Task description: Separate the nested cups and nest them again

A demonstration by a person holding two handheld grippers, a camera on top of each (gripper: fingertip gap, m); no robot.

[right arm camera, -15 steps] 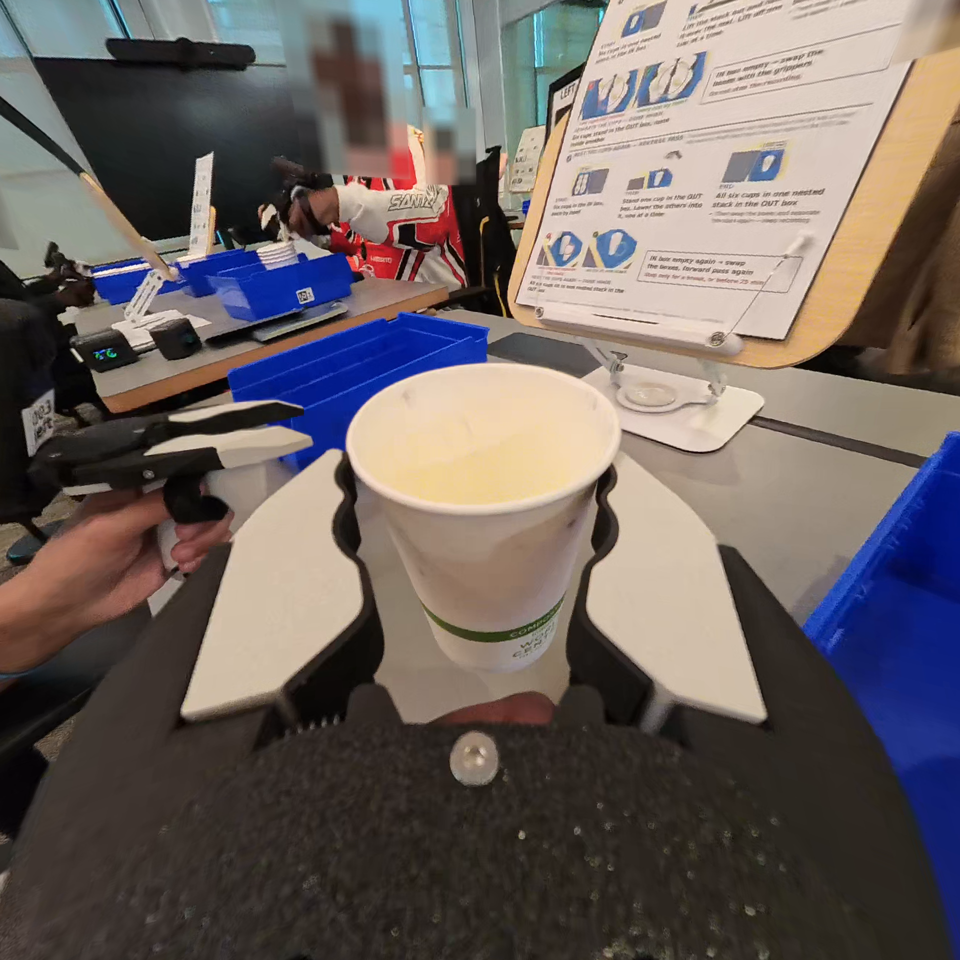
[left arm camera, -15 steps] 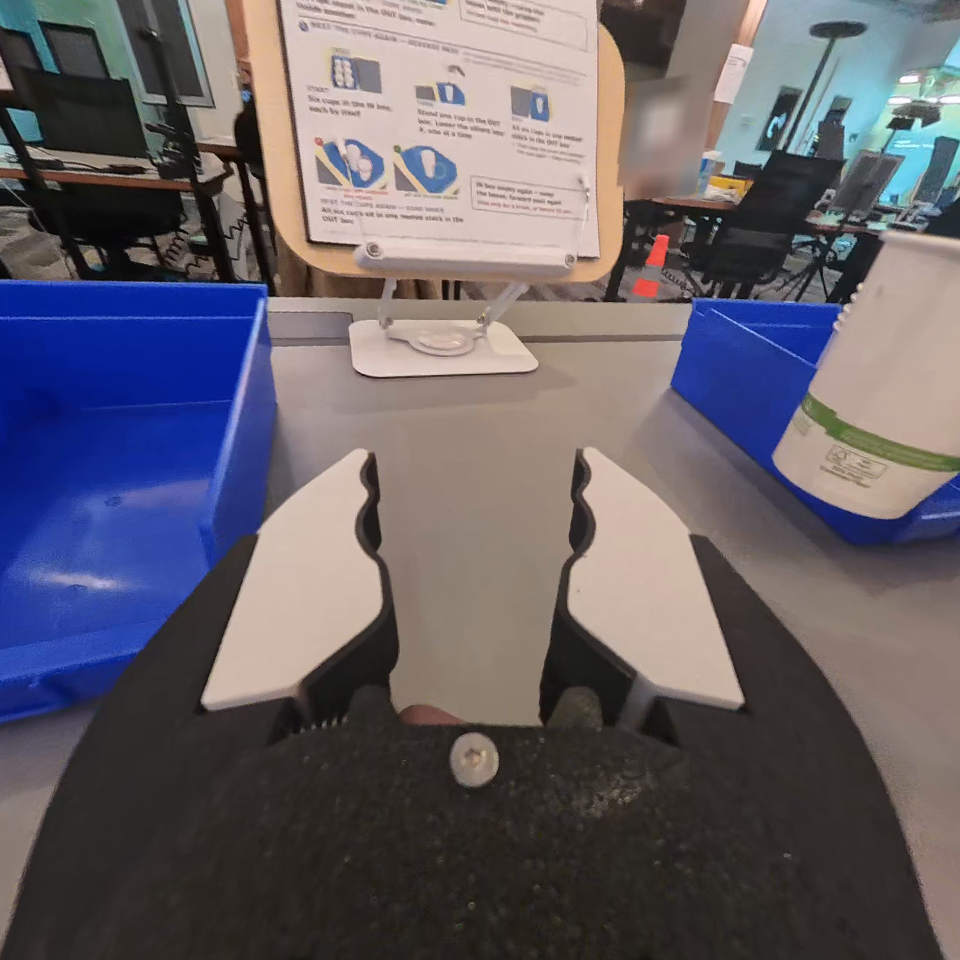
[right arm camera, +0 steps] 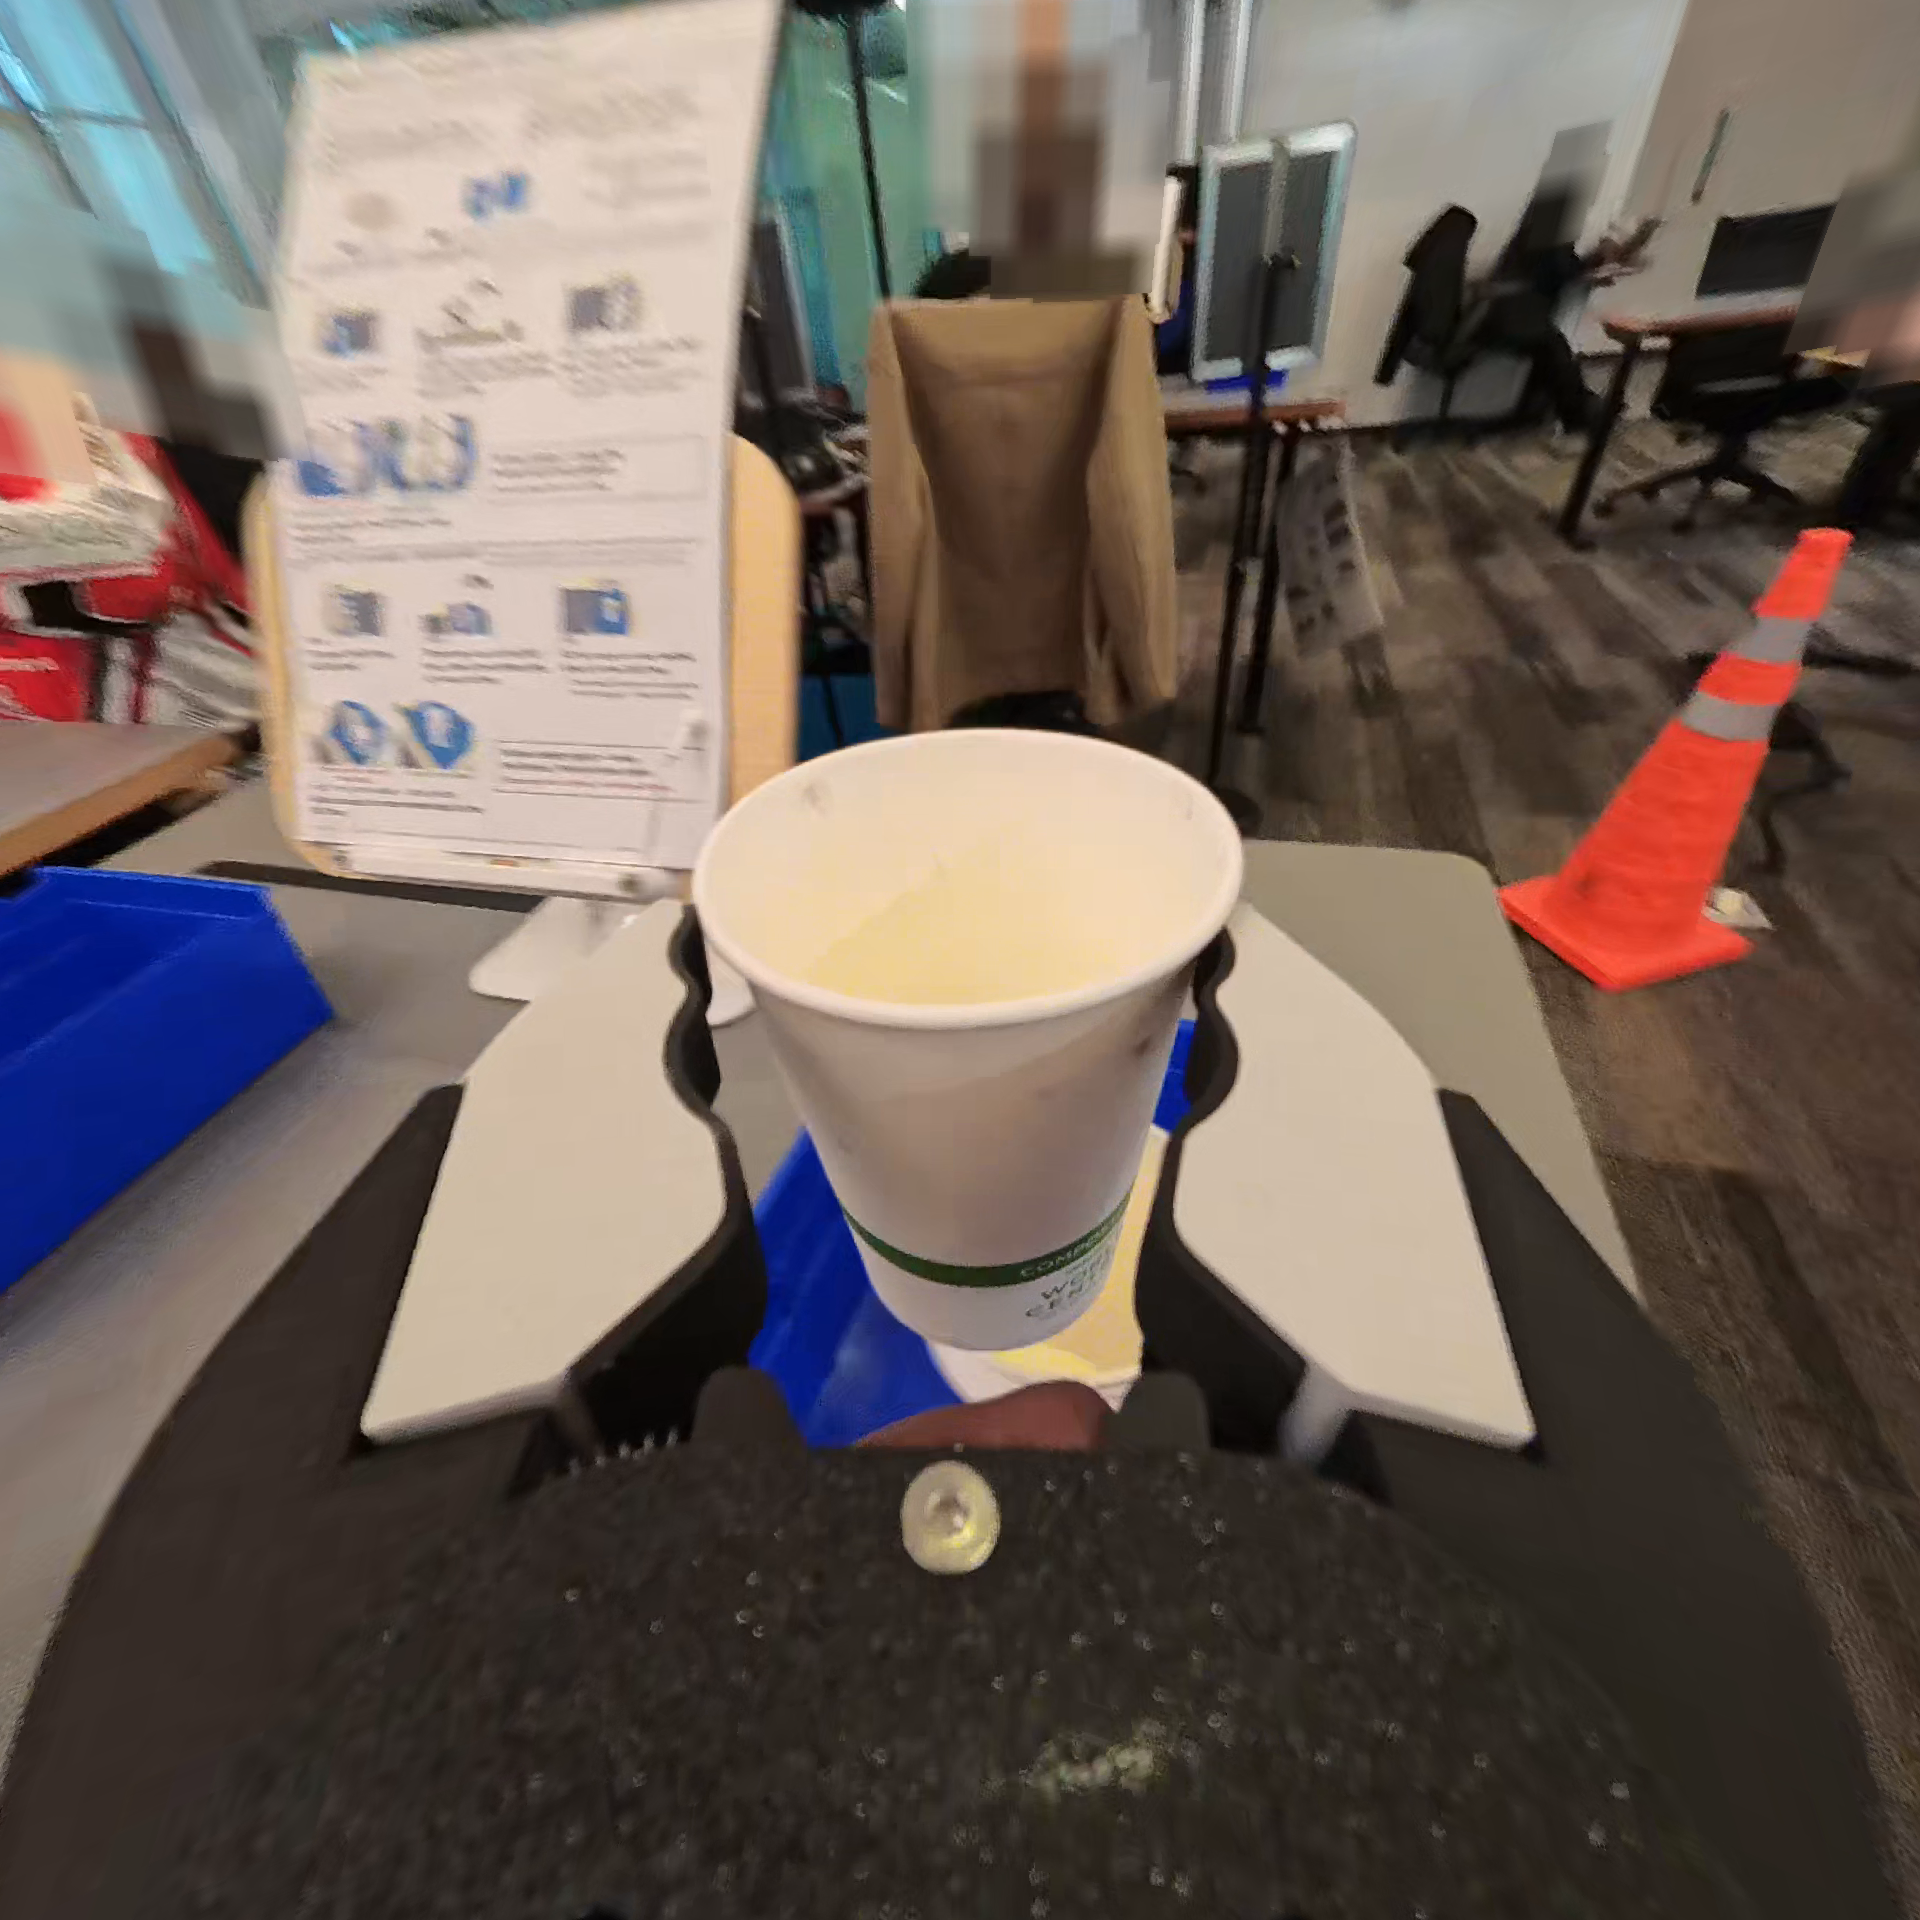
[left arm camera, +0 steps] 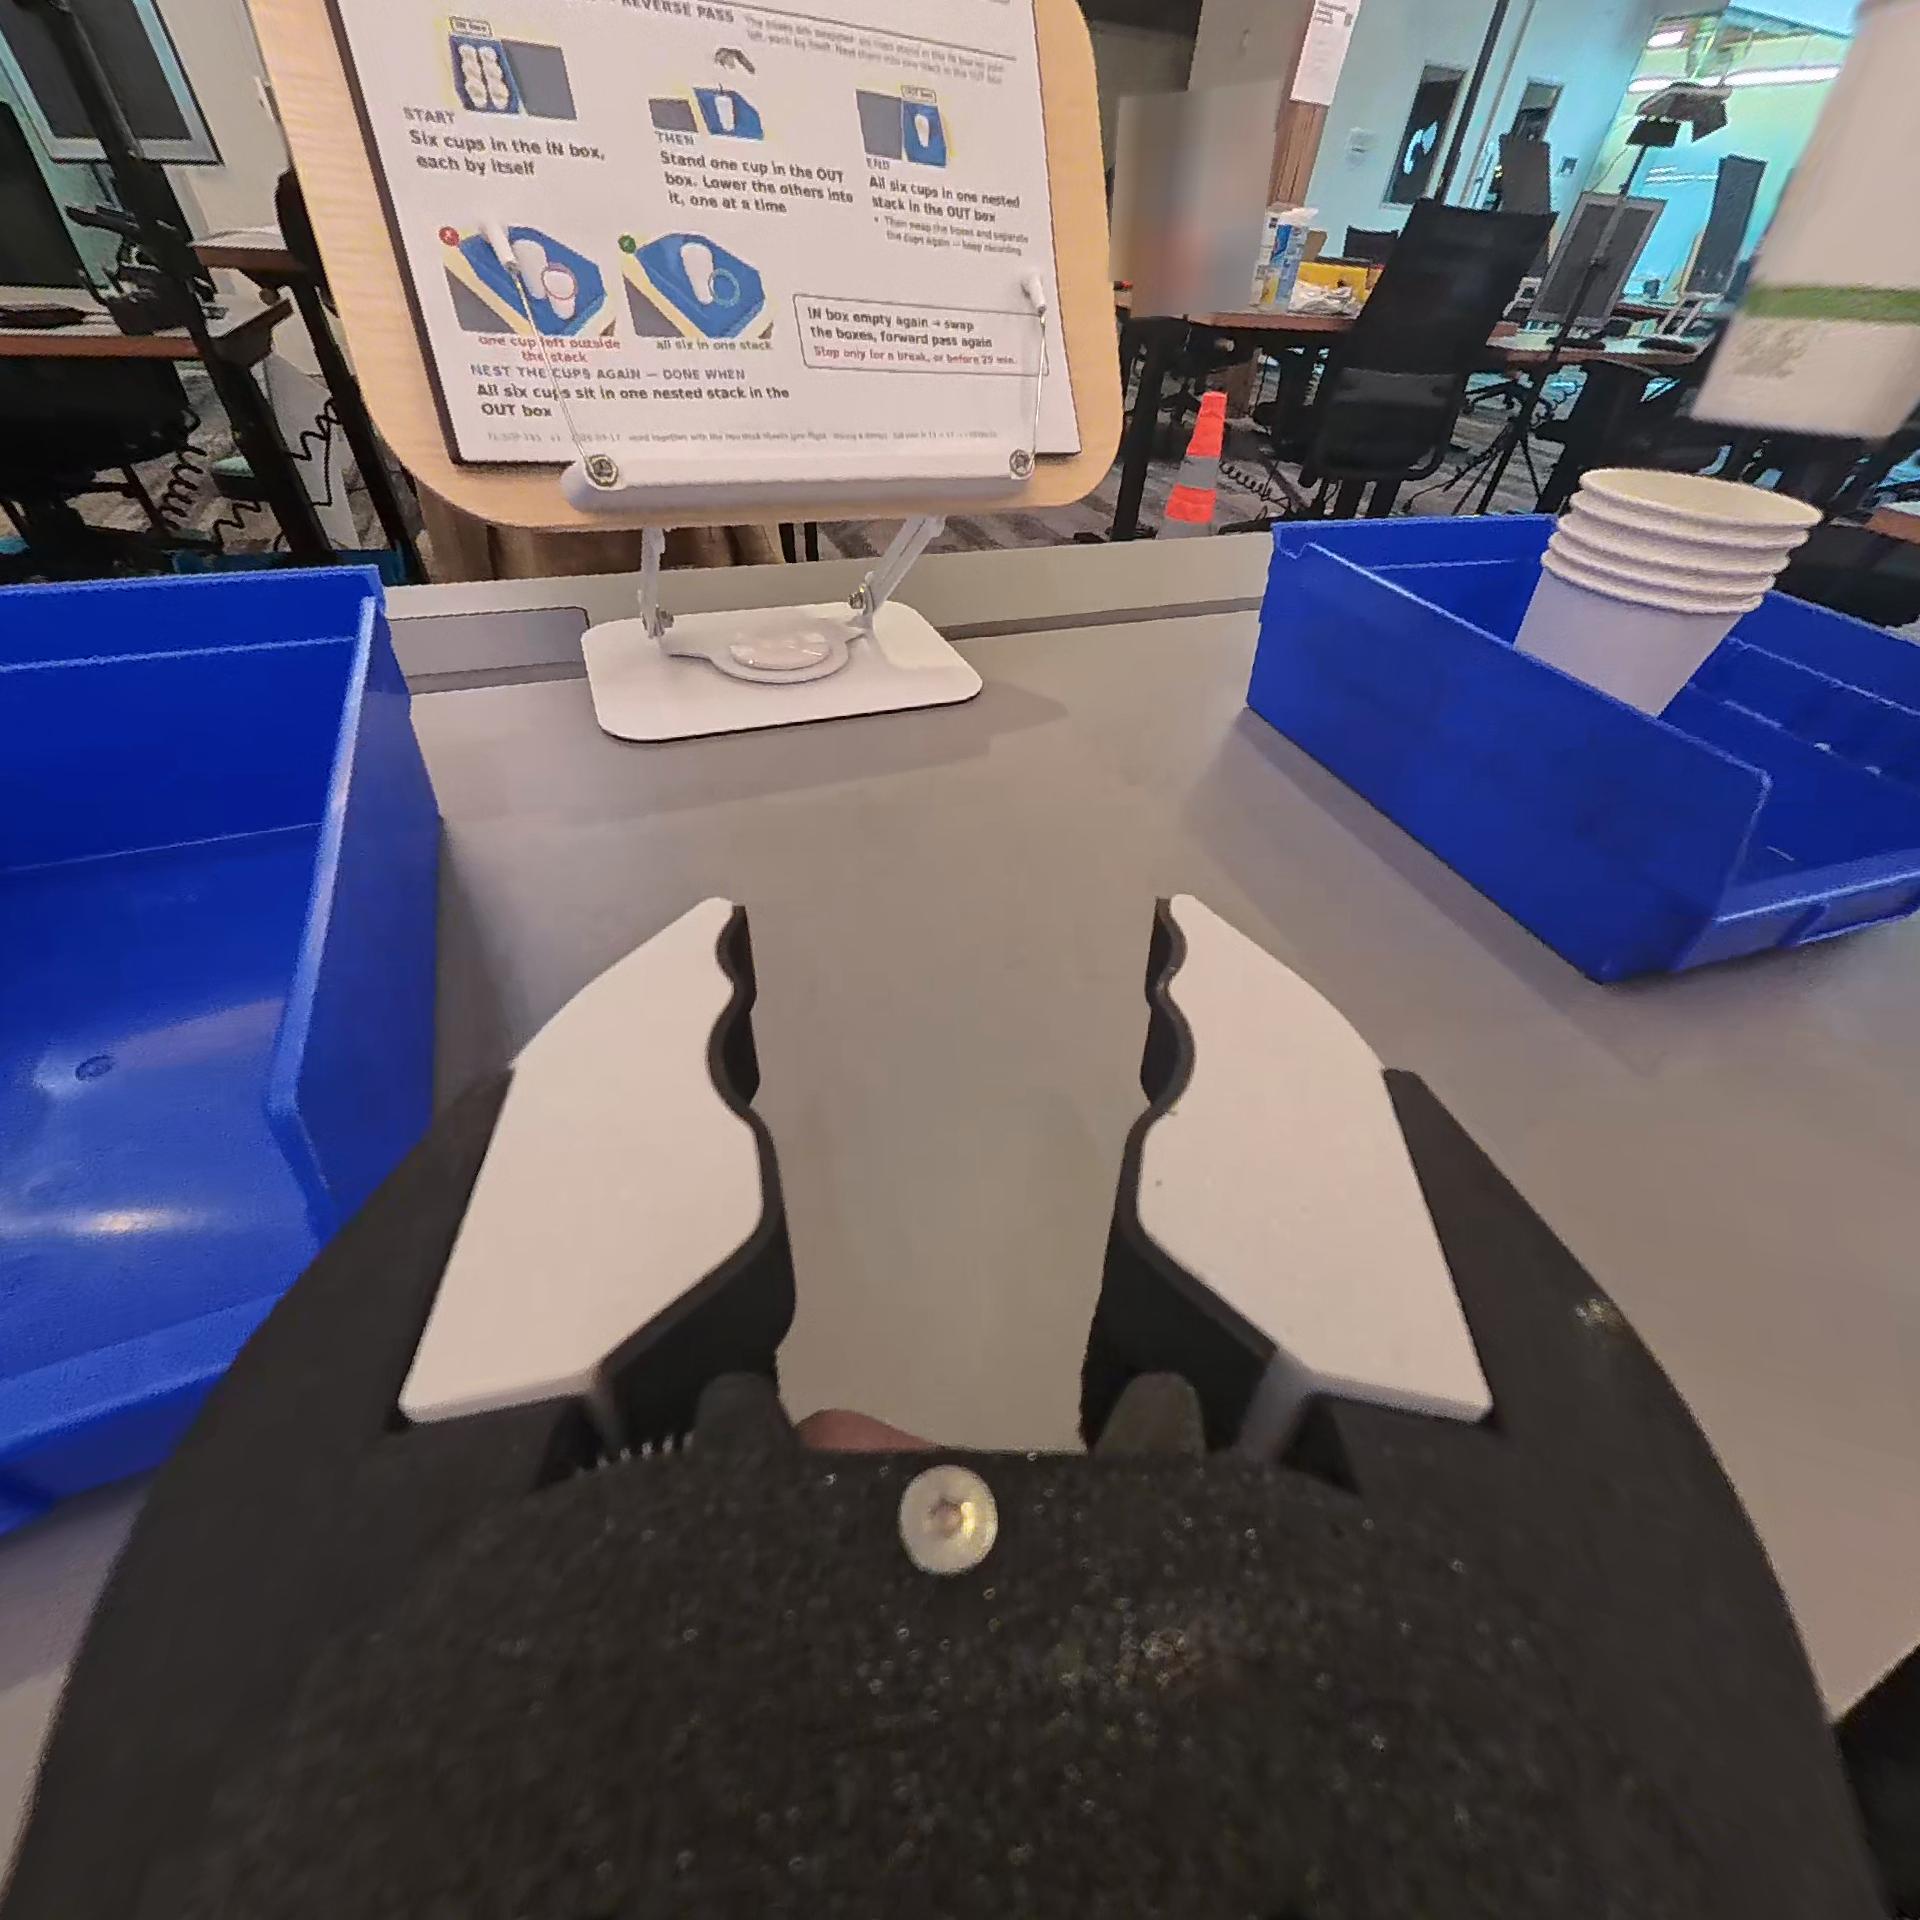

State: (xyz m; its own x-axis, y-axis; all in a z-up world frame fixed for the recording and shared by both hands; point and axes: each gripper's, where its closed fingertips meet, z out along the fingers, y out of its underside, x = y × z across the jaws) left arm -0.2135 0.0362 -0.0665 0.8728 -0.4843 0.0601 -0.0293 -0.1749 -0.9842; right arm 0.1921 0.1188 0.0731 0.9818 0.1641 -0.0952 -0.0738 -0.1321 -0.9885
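Note:
My right gripper (right arm camera: 951,956) is shut on a white paper cup (right arm camera: 971,1039) with a green band, held upright in the air. Below it I see the rim of another cup (right arm camera: 1070,1361) inside a blue bin (right arm camera: 831,1309). In the left wrist view a nested stack of several white cups (left arm camera: 1662,592) stands in the right blue bin (left arm camera: 1538,790), and the held cup (left arm camera: 1829,249) shows blurred at the top right, above the stack. My left gripper (left arm camera: 948,935) is open and empty over the grey table (left arm camera: 935,831), between the two bins.
An empty blue bin (left arm camera: 177,987) sits at the left of the table. An instruction board on a white stand (left arm camera: 727,260) is at the table's back edge. An orange cone (right arm camera: 1683,790) stands on the floor to the right, with chairs and desks behind.
My right gripper has swung right and up with the cup, now over the right bin. The left gripper's view has pulled back, and the nested stack now shows in the right bin.

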